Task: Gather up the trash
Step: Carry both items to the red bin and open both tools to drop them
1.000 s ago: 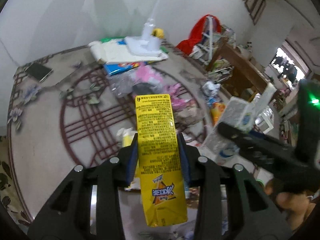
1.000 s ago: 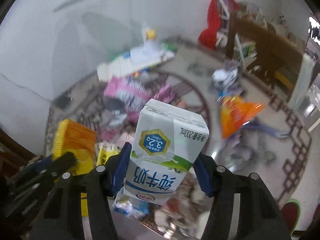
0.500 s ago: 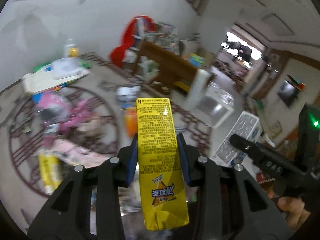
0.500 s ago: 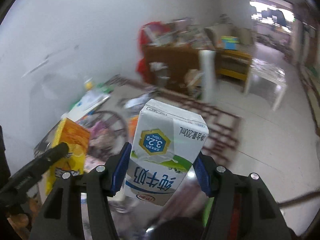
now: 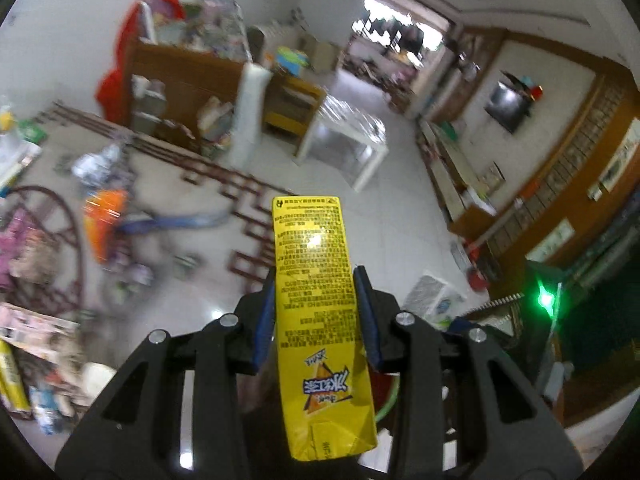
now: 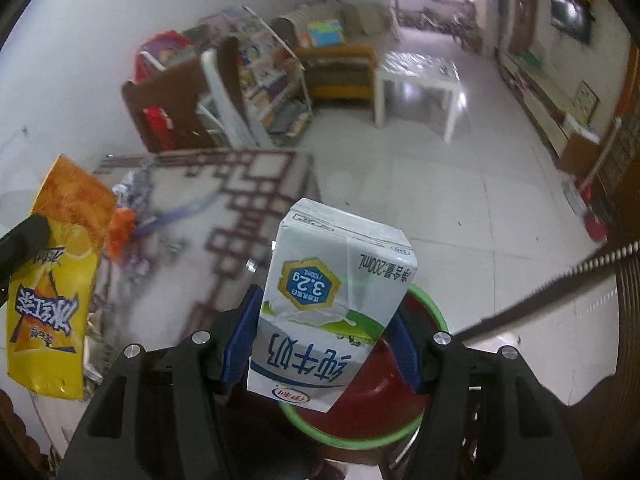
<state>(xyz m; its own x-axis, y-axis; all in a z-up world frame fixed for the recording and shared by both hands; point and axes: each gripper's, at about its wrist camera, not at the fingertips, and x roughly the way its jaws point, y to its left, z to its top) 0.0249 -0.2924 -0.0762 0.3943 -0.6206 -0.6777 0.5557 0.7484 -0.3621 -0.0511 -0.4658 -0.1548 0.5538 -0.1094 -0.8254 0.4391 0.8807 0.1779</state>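
Observation:
My left gripper (image 5: pixel 316 312) is shut on a tall yellow drink carton (image 5: pixel 318 308), held upright between its blue pads. The same yellow carton (image 6: pixel 52 292) shows at the left edge of the right wrist view. My right gripper (image 6: pixel 324 332) is shut on a white milk carton (image 6: pixel 332 304) with a blue and gold badge. Right under the milk carton stands a round bin with a green rim (image 6: pixel 434 312) and a dark red inside. A sliver of that green rim (image 5: pixel 390 400) shows behind the yellow carton in the left wrist view.
Loose wrappers and an orange bag (image 5: pixel 104 220) litter a patterned rug (image 5: pixel 248 216) at the left. A brown shelf unit (image 6: pixel 176 96) and a white low table (image 6: pixel 416 76) stand farther off on the pale tiled floor. A wall with a cabinet runs along the right.
Both grippers have swung right, away from the littered rug toward the tiled floor, each keeping its carton. The green-rimmed bin has come into view under the right gripper.

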